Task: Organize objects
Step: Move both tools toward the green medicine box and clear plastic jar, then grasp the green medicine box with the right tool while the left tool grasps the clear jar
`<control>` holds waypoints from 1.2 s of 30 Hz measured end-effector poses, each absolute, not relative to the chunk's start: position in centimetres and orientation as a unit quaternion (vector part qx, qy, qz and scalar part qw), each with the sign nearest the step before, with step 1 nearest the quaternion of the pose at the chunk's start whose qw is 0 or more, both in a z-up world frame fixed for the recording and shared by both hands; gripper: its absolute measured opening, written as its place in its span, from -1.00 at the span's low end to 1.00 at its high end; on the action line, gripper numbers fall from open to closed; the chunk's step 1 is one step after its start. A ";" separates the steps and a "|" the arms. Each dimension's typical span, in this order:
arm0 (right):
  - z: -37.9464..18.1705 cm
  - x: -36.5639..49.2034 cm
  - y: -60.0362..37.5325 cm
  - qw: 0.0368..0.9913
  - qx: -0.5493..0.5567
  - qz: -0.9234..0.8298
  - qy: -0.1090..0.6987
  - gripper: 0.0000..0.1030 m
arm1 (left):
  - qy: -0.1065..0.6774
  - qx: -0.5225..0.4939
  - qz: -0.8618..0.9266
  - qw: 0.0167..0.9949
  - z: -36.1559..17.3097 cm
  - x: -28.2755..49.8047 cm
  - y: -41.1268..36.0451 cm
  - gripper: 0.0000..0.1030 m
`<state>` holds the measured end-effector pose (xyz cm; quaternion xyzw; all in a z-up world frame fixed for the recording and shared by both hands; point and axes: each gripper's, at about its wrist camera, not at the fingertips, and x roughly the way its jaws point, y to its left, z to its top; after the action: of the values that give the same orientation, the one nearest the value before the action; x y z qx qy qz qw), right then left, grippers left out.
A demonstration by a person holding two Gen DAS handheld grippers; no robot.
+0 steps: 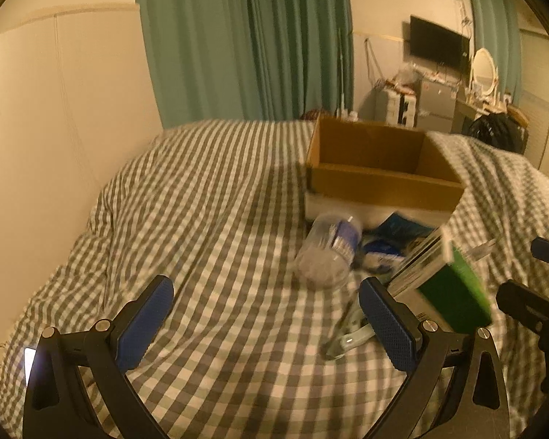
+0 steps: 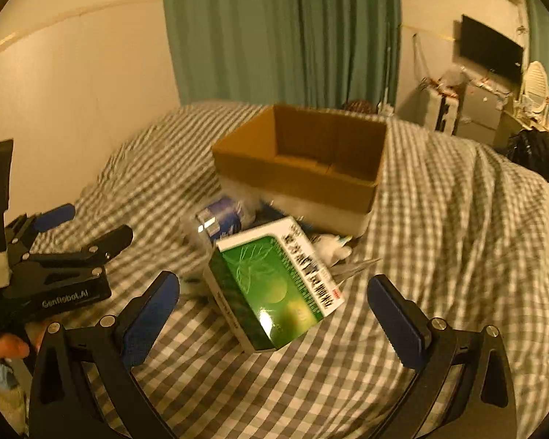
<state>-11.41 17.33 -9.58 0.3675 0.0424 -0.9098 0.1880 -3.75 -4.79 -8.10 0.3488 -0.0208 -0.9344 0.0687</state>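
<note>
Blue-padded fingers of the right tool (image 2: pixel 272 309) stand wide apart at the bottom of the right wrist view, gripping nothing. Between them, slightly above the centre of the frame, lies the green box (image 2: pixel 274 285), tilted on the checked bedspread (image 2: pixel 439 256) and clear of both pads. At the left edge of that view the left tool (image 2: pixel 66 234) is held by a hand (image 2: pixel 7 344); its fingers are apart too.

In the left wrist view the left tool (image 1: pixel 265 323) frames bare bedspread (image 1: pixel 201 201) in the lower half of the frame, fingers spread and empty. Just right of centre a clear plastic bottle (image 1: pixel 327 252) with a blue label lies on its side. To its right sit blue-and-white packets (image 1: pixel 384 245), blurred. Below them a pale metal tool-like item (image 1: pixel 347 336) lies just beside the right-hand pad; what it is cannot be told. The green box (image 1: pixel 454 292) stands at the right, partly behind that pad.

Above this clutter, right of centre, an open cardboard box (image 1: pixel 380 186) rests on a white slab (image 1: pixel 318 206). A green curtain (image 1: pixel 245 36) hangs at the top of the frame.
</note>
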 end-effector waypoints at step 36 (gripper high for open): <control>-16.7 -17.8 17.2 0.238 0.471 -0.849 0.030 0.96 | -0.005 0.450 -0.892 -0.048 -14.5 -14.8 -2.6 1.00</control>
<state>-17.75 17.23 -16.73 0.4714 0.0300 -0.8488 0.2377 -14.79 -2.58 -14.50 0.4497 -0.0049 -0.8919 -0.0475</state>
